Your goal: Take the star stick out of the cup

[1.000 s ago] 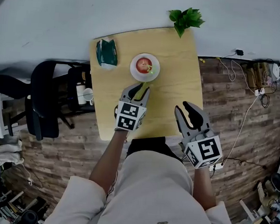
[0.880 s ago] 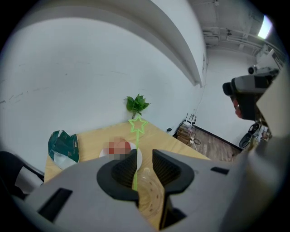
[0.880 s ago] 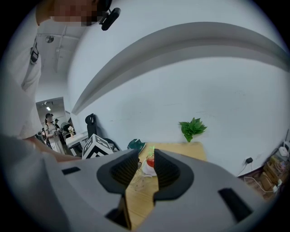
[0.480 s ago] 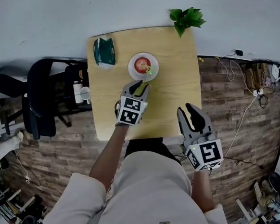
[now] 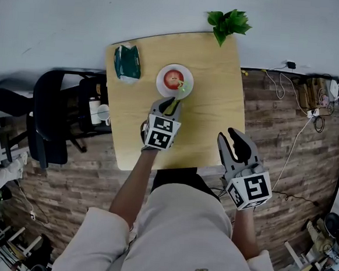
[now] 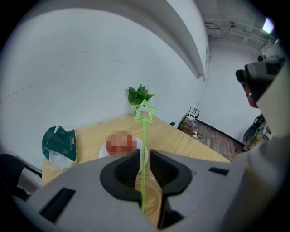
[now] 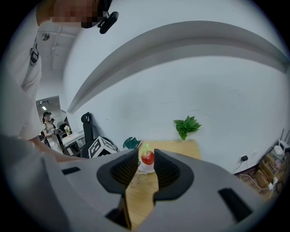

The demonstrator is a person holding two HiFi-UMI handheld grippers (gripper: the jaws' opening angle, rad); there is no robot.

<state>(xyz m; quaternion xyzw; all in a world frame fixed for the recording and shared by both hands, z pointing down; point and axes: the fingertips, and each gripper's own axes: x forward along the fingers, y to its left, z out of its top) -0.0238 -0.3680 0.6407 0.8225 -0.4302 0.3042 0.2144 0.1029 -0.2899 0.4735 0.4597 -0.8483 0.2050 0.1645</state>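
The left claw (image 6: 144, 156) is drawn in almost shut on the thin shaft of the star stick (image 6: 144, 136). The shaft is pinched low down, so the green star is left standing clear above the jaws. The stick's lower end appears to sit inside the clear cup (image 6: 152, 199) directly beneath the claw, so the lift is judged not yet made. A low grip of this kind would let the stick be drawn straight up without the cup being tipped.

The right claw (image 7: 146, 165) is held wide open with nothing in it, over the near right corner of the surface (image 5: 212, 106), well apart from the work (kept out of the way, it is supposed).

Farther out, a red apple (image 5: 174, 78) is set on a white plate (image 5: 161, 82), a green packet (image 5: 128, 63) lies at the far left corner, and a leafy sprig (image 5: 226, 22) stands at the far right edge.

Counted: two claws, and one each of stick, cup, plate, apple, packet and sprig.
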